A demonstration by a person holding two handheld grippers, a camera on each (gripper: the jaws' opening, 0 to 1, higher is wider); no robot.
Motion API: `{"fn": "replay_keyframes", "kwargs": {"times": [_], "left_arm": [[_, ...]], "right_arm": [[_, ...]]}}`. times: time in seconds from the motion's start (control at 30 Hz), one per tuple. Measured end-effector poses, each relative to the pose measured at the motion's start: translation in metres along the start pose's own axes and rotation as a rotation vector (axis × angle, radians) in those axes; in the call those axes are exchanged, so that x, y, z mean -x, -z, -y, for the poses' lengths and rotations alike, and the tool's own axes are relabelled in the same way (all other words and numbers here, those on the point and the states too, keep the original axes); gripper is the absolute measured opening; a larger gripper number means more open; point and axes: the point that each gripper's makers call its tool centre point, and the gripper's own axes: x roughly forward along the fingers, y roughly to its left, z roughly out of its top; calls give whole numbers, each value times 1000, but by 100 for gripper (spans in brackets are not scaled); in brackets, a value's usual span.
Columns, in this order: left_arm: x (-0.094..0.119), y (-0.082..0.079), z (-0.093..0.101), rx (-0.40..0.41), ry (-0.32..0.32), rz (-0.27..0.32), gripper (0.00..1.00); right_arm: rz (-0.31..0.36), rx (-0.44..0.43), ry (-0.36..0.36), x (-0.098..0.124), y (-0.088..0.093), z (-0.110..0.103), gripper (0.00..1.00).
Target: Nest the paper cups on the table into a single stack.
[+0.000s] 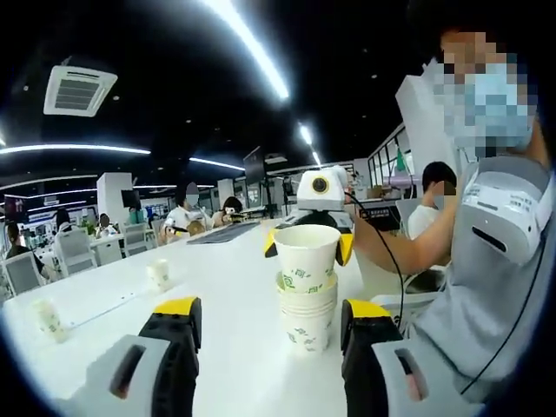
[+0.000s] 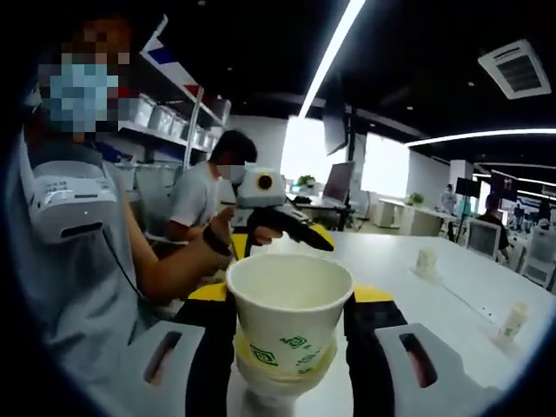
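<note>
Right gripper clamps the top cup on the stack; left gripper gapes apart.

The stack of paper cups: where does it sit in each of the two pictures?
Left gripper view: the stack of paper cups stands centre right on the white table, the right gripper clamping its top.
Right gripper view: bottom centre, huge, between that gripper's jaws.
Shared landmark: two loose cups farther along the table.

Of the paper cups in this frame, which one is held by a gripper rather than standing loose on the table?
The top cup of the stack, clamped between the right gripper jaws. Two loose cups stand apart across the white table.
</note>
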Motion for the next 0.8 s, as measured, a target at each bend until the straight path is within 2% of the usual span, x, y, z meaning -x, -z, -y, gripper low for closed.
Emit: {"fn": "replay_keyframes", "kwargs": {"times": [0.07,0.17,0.6,0.8], "left_arm": [[1,0,0,0,0,-1,70],[1,0,0,-1,-3,-1,70],[1,-2,2,2,1,6,70],[2,-6,-1,14,-11,31,70]], "right_arm": [[-10,8,-2,-2,3,-2,53],[-8,5,-3,-3,4,-2,60],[20,3,10,-1,-1,1,60],[39,-24,14,2,-5,-1,60]]}}
